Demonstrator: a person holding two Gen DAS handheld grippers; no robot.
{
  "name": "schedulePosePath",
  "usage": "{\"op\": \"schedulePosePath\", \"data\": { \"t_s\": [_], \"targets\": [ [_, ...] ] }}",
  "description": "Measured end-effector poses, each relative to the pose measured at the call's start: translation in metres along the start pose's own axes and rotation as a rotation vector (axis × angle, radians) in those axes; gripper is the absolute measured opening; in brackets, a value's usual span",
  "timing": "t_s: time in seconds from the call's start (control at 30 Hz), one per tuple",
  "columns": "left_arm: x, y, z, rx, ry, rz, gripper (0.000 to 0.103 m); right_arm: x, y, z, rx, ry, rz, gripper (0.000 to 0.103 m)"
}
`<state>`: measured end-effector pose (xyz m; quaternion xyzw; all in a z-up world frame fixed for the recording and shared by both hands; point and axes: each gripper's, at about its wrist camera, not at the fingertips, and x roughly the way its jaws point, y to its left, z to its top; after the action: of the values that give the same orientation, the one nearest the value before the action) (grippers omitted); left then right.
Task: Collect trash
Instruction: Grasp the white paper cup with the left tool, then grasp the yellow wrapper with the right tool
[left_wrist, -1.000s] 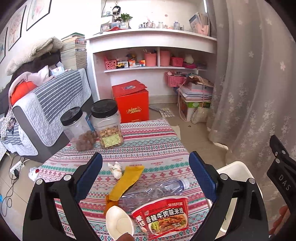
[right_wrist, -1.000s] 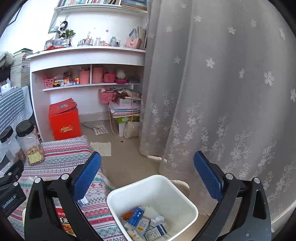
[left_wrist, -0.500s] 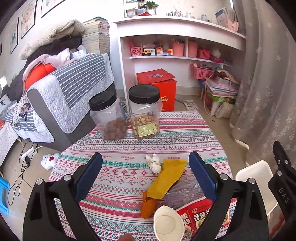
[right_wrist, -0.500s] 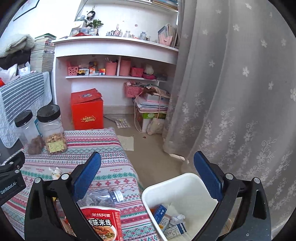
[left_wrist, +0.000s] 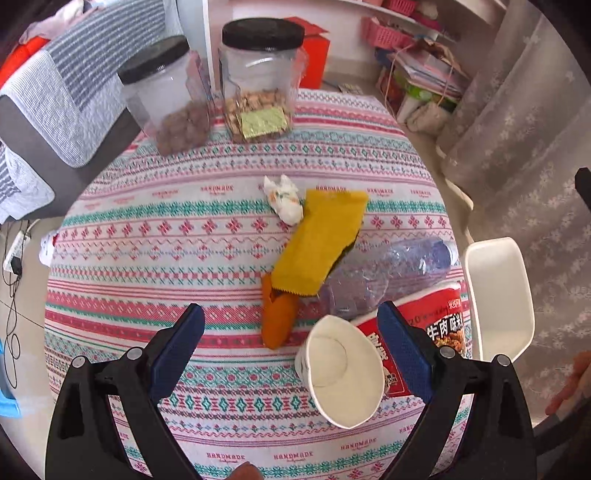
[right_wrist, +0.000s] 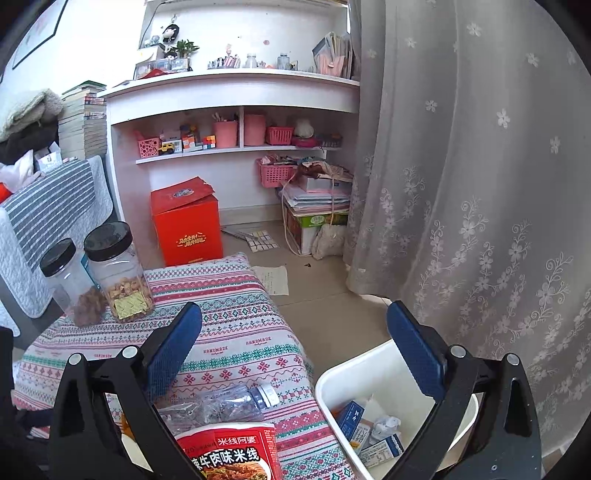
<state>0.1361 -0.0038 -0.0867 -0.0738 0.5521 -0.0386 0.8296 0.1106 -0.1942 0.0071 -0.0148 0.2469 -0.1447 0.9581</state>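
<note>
Trash lies on a patterned tablecloth: a white paper cup on its side, a red noodle packet, a crushed clear bottle, a yellow wrapper over an orange one, and a crumpled tissue. My left gripper is open above the cup and orange wrapper. My right gripper is open and empty between the table edge and a white bin that holds small cartons. The packet and the bottle also show there.
Two black-lidded jars stand at the table's far side. The bin sits on the floor to the table's right, by a lace curtain. A red box and a white shelf stand beyond.
My left gripper has moved forward and tilted down over the table, so the trash now fills its view. My right gripper has swung left, bringing the table and jars into view.
</note>
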Motion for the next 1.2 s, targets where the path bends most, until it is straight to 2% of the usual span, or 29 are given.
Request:
{"op": "schedulePosePath", "data": {
  "t_s": [0.13,0.3,0.37,0.43,0.47,0.5,0.6,0.77,0.93,1.03,1.2],
  "targets": [
    [0.019,-0.007,-0.007,-0.043,0.085,-0.056,0.092,0.003,-0.003,-0.001,-0.004,0.017,-0.001,0.096],
    [0.04,-0.015,-0.016,-0.043,0.152,-0.042,0.091,0.006,-0.007,-0.002,-0.011,0.031,-0.004,0.096],
    [0.046,-0.015,-0.02,-0.038,0.179,-0.056,0.079,0.009,-0.006,-0.002,-0.013,0.046,0.001,0.096],
    [0.049,-0.016,-0.024,-0.02,0.212,-0.088,0.045,0.014,-0.004,-0.003,-0.008,0.074,0.027,0.096],
    [0.048,-0.015,-0.025,-0.015,0.213,-0.097,0.044,0.018,-0.002,-0.004,-0.001,0.096,0.047,0.096],
    [0.044,-0.013,-0.025,-0.011,0.198,-0.102,0.04,0.022,-0.001,-0.006,0.009,0.118,0.071,0.096],
    [0.028,-0.004,-0.025,0.004,0.143,-0.101,0.038,0.037,0.008,-0.011,0.041,0.209,0.144,0.096],
    [-0.016,0.029,-0.02,-0.029,0.028,-0.134,0.038,0.064,0.035,-0.022,0.081,0.346,0.275,0.096],
    [-0.051,0.075,-0.011,-0.096,-0.096,-0.083,0.038,0.092,0.072,-0.026,0.068,0.463,0.391,0.096],
    [-0.059,0.098,-0.003,-0.141,-0.134,-0.056,0.038,0.122,0.088,-0.035,0.097,0.573,0.46,0.093],
    [-0.061,0.122,0.002,-0.184,-0.154,-0.049,0.038,0.154,0.108,-0.06,0.071,0.675,0.484,0.086]
  ]
}}
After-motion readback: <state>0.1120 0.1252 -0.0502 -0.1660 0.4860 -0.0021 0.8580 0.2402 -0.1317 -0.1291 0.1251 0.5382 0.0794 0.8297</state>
